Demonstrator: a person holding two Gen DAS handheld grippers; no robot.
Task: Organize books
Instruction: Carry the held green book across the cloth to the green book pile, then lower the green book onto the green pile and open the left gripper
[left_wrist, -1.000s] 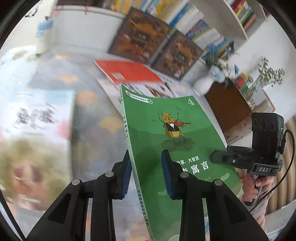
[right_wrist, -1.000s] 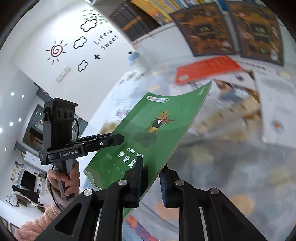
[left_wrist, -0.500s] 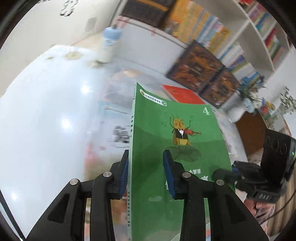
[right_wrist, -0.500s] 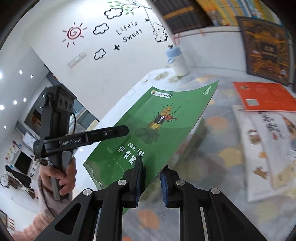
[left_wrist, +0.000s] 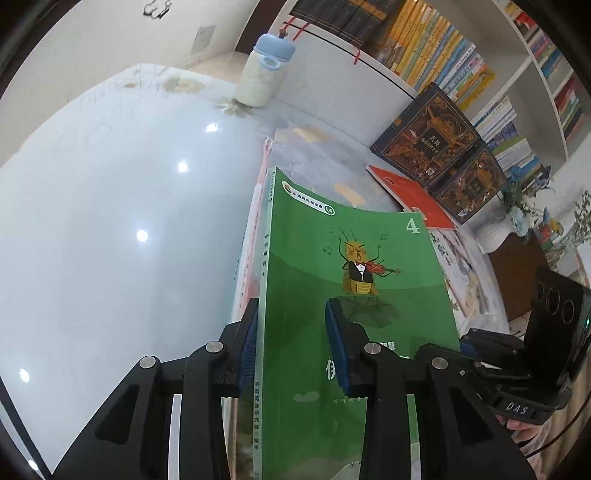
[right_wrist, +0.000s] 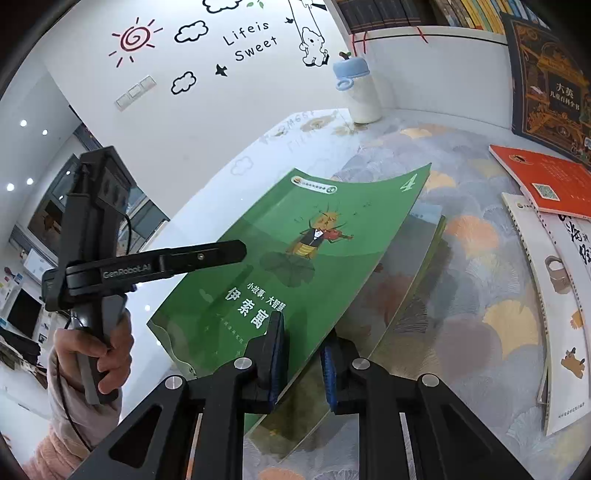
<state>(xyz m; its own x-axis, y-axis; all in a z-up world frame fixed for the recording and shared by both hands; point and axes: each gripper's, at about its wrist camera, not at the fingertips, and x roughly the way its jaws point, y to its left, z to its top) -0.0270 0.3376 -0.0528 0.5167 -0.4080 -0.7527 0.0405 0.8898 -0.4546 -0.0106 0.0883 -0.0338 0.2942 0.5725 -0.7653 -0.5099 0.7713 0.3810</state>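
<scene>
A green paperback with a violin-playing insect (left_wrist: 332, 280) is held by both grippers. My left gripper (left_wrist: 291, 343) is shut on its spine edge. My right gripper (right_wrist: 301, 360) is shut on its opposite long edge; the book also shows in the right wrist view (right_wrist: 295, 251). The book hangs just above another book (right_wrist: 402, 280) lying flat on the table, whose edge shows in the left wrist view (left_wrist: 249, 243). An orange book (right_wrist: 543, 181) and a white spiral-bound book (right_wrist: 554, 280) lie to the right.
A white bottle with a blue cap (left_wrist: 264, 74) stands at the back by the wall. Two dark ornate books (left_wrist: 424, 133) lean against a shelf full of books (left_wrist: 443, 62). A white vase with flowers (left_wrist: 498, 229) stands on a brown cabinet at right.
Both grippers have carried the green book leftward across the table, away from the orange book, to above the flat-lying book near the table's left part.
</scene>
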